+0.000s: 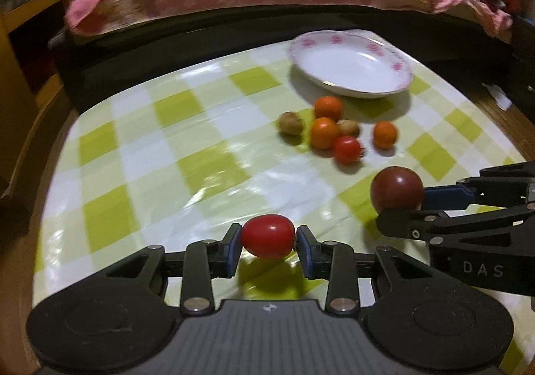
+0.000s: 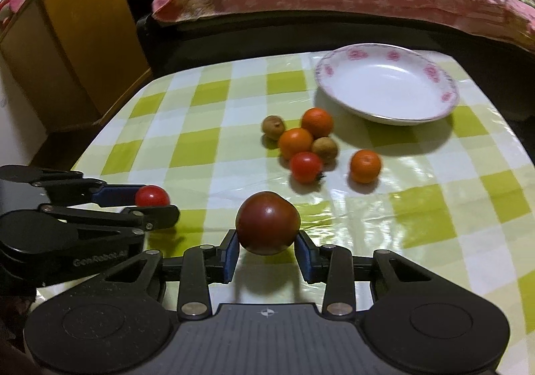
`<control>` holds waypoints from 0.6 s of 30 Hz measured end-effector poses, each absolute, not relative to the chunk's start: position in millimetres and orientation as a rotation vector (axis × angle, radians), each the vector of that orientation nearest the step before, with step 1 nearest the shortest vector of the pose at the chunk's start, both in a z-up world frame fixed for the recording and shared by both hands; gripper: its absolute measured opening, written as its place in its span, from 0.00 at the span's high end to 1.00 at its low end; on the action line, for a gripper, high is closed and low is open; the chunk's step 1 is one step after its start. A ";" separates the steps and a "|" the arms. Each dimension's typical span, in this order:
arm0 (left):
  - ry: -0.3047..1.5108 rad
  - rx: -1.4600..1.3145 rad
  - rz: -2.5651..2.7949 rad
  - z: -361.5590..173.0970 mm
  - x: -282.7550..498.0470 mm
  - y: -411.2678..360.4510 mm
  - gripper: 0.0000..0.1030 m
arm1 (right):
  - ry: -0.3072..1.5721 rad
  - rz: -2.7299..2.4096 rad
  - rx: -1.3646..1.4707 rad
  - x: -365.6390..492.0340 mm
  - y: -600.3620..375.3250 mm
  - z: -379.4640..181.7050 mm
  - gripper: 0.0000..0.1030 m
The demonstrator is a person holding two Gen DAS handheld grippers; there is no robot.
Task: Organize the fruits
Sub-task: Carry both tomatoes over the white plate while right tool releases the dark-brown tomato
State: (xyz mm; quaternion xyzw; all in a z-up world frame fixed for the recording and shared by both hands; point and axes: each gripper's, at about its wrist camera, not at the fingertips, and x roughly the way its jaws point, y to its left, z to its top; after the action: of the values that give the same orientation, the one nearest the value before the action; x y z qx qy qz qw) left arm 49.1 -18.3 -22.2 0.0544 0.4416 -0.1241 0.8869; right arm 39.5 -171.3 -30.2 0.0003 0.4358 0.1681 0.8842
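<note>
The checked tabletop [image 1: 200, 154] is seen with an empty floral plate [image 1: 351, 64] at one o'clock. A dark tomato [image 2: 267, 222] is held between the right gripper [image 2: 267, 249] fingers, a red cherry tomato [image 1: 267, 236] by the left gripper [image 1: 267, 243]. Both should be carried level, then released low inside the plate so neither rolls out.

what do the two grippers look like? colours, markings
Both match: the left gripper and right gripper are matte black linkage frames with silver pivot pins, blue pads on the jaws and a ribbed grey centre plate with a small crosshair mark. Pale lettering on the sides. No cables or sleeves visible.
</note>
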 end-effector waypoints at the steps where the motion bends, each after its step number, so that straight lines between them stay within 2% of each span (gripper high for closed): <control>1: 0.919 0.115 -0.269 -21.7 50.5 -22.4 0.58 | 0.905 0.341 0.008 39.0 -175.2 -28.3 0.69; 18: 0.879 0.140 -0.395 6.2 113.2 -74.5 0.58 | 0.863 0.241 0.093 68.2 -217.8 3.9 0.69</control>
State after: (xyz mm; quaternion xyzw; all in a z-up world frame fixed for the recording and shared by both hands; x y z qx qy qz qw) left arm 113.2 -74.5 6.2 0.0673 0.4223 -0.1897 0.8838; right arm 68.2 -217.8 3.9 0.0449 0.4169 0.1165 0.9003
